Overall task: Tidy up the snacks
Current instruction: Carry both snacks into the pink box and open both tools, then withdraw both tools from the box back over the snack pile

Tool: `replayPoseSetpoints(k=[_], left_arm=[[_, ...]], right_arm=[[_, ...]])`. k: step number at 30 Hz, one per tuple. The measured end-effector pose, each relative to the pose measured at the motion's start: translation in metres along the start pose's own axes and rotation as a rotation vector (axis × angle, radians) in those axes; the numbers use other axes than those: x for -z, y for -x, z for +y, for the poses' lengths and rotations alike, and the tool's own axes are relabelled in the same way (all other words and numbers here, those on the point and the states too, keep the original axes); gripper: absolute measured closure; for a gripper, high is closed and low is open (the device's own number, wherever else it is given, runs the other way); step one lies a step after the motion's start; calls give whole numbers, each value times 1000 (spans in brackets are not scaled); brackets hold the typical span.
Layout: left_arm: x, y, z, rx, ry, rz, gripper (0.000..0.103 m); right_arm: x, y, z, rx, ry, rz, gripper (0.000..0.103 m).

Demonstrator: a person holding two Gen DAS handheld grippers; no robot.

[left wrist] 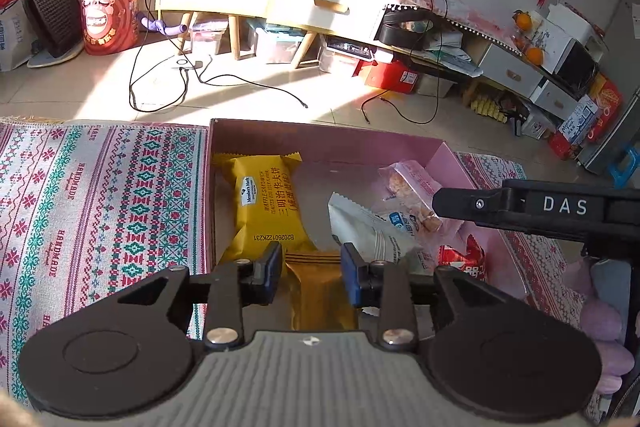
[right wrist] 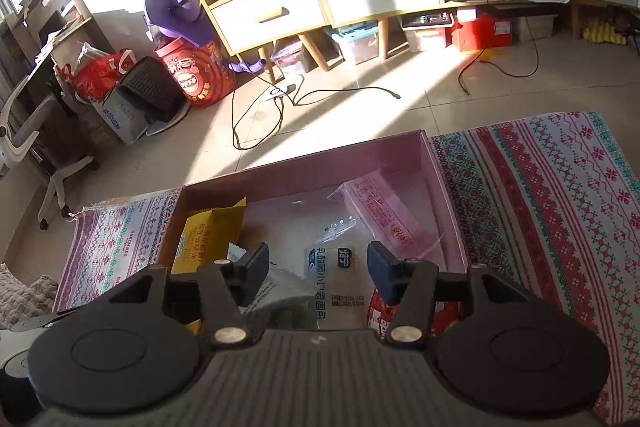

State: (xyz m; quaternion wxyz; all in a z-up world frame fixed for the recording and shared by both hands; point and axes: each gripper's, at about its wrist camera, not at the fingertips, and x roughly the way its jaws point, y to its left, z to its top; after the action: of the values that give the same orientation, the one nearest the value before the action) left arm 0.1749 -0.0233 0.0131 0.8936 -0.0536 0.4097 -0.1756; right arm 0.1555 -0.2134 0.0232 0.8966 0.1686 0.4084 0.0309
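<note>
Four snack packs visible in one pink box (left wrist: 328, 141): yellow waffle pack (left wrist: 262, 205), white bread pack (right wrist: 338, 283), clear pack (left wrist: 416, 201), red pack (left wrist: 464, 259); left gripper (left wrist: 310, 273) and right gripper (right wrist: 318, 269) both parted, gripping nothing.

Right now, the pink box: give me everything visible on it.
The pink box is a shallow open-top carton, card-like with a brown raw edge, sitting flat on the patterned cloth. Inside lie a yellow waffle pack at its left side, a white bread pack, a clear pink-tinted pack and a red pack. No lid is visible.
</note>
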Motion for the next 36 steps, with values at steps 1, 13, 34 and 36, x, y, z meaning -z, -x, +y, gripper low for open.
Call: replayPoseSetpoints(k=[1, 13, 34, 36], left_arm=[[0, 2, -1, -4, -5, -9, 50], [9, 26, -10, -3, -56, -5, 27], [47, 72, -14, -46, -147, 17, 0], [53, 76, -13, -52, -153, 25, 0]], right_arm=[[0, 2, 0, 4, 5, -2, 48], [12, 33, -4, 18, 44, -17, 24], [65, 79, 10, 15, 161, 26, 8], [70, 82, 12, 9, 170, 30, 8]])
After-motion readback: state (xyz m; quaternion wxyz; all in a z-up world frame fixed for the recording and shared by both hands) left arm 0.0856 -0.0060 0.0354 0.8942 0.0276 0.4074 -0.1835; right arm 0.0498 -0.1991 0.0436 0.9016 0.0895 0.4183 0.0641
